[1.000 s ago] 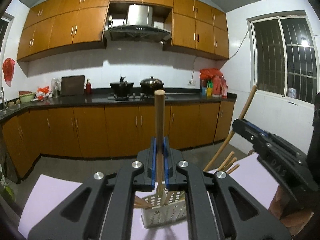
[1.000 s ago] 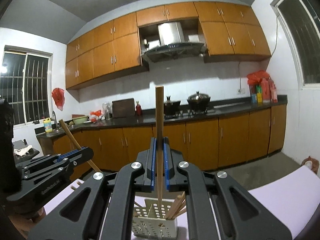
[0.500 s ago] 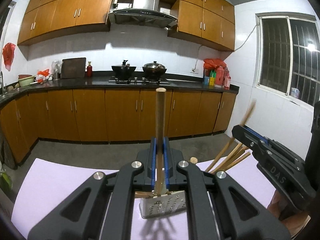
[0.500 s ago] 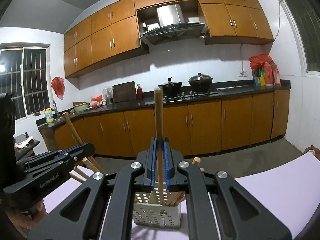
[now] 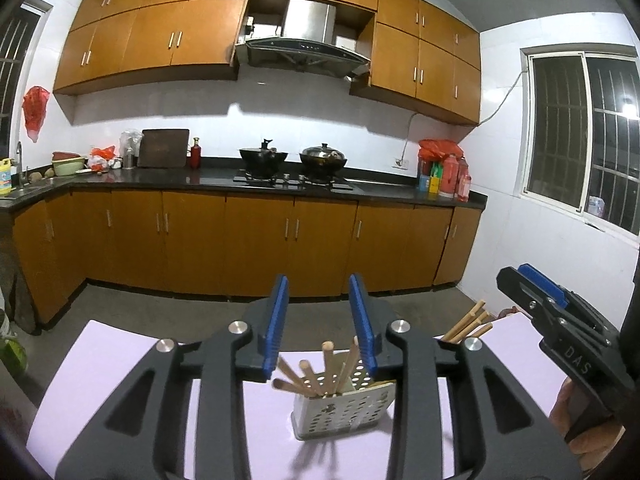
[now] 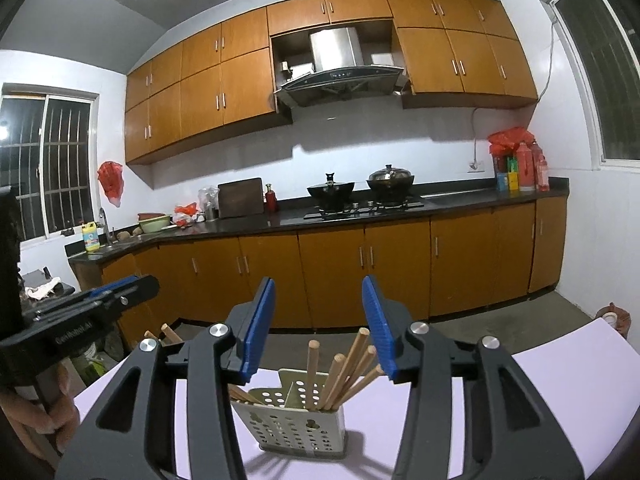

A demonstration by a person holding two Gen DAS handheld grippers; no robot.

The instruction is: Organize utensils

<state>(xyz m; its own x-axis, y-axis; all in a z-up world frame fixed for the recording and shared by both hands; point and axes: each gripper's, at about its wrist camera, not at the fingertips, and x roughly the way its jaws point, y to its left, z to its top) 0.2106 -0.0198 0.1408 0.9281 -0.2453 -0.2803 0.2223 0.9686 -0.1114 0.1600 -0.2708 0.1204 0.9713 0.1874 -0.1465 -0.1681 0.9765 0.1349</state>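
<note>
A perforated metal utensil holder (image 5: 342, 410) stands on the pale purple table top (image 5: 100, 368), with several wooden chopsticks (image 5: 328, 364) standing in it. It also shows in the right wrist view (image 6: 296, 420) with its chopsticks (image 6: 352, 368) leaning right. My left gripper (image 5: 322, 320) is open and empty just above and behind the holder. My right gripper (image 6: 318, 326) is open and empty above the holder. The right gripper also shows at the right of the left wrist view (image 5: 560, 332), and the left gripper at the left of the right wrist view (image 6: 80, 316).
More chopstick ends (image 5: 466, 324) stick up behind my left gripper's right arm. Beyond the table's far edge is the kitchen floor (image 5: 160, 300), then brown cabinets (image 5: 260, 240) and a dark counter with two pots (image 5: 292, 156).
Both grippers held a chopstick upright and lowered toward the holder. Both have now opened, and the chopsticks stand in the holder.
</note>
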